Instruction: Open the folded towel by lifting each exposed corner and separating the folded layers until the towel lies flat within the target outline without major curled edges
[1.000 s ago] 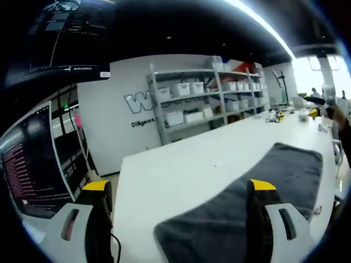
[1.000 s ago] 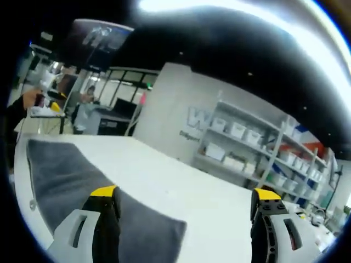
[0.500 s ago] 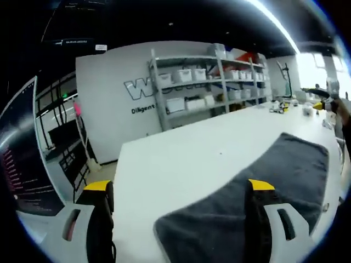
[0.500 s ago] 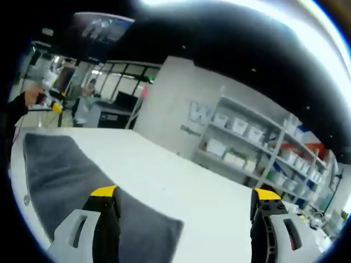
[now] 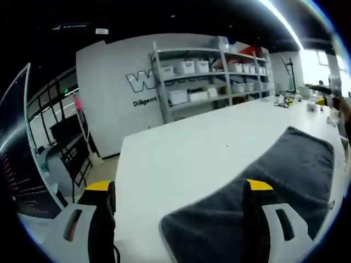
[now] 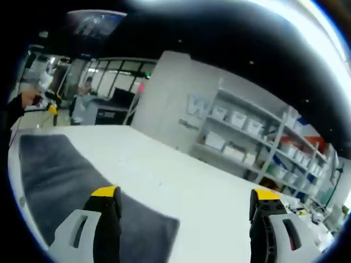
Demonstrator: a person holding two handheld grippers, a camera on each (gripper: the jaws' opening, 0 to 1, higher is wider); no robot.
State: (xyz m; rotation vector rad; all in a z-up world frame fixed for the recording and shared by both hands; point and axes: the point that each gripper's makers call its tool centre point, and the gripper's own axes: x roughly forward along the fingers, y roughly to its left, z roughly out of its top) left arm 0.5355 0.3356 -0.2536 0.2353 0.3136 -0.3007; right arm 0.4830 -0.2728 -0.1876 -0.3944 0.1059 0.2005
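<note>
I am holding both sets of tongs spread and empty above the grey towel (image 5: 258,181), which is lying folded on the white worktop (image 5: 181,159): left tongs (image 5: 178,192) over one end, right tongs (image 6: 184,200) over the other, lining up corners. Beyond the towel, shelves (image 5: 208,68) are carrying white bins (image 5: 178,97); contents hidden.

You've swung the left gripper (image 5: 176,189) rightward: the monitor has nearly slid off the left edge of its view, and the shelving rack (image 5: 211,68) sits more central. Your right gripper (image 6: 185,194) drifted slightly too. The grey towel (image 5: 258,189) itself hasn't shifted; only the cameras moved.
</note>
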